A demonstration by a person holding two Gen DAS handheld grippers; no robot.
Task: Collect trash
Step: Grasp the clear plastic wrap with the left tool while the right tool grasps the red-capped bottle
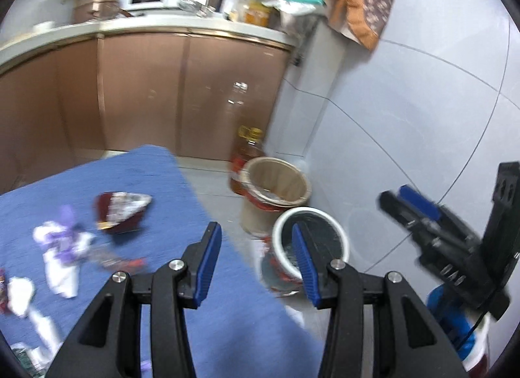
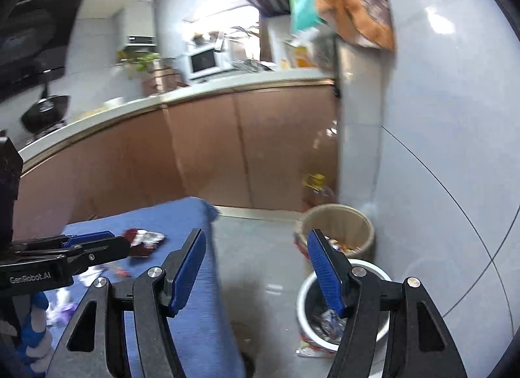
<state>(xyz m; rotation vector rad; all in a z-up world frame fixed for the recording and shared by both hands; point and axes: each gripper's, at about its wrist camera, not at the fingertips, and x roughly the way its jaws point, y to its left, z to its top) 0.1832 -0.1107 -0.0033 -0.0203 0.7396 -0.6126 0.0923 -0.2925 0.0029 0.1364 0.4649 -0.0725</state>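
On the blue-covered table, at about nine o'clock in the left wrist view, lies a white and purple wrapper, with crumpled white scraps at its eight o'clock near the frame edge. Just at its two o'clock sits a dark red and silver foil packet. The left gripper hangs over the table's right edge, its blue-padded fingers spread wide with nothing between them. Behind them on the floor, at one o'clock, stands a white bin with a dark liner, and at its eleven o'clock a beige bin touching it, a yellow-capped oil bottle behind that. At three o'clock the right gripper shows side-on.

In the right wrist view the right gripper also has its fingers spread and empty, above the floor between table and white bin, which holds crumpled wrappers.
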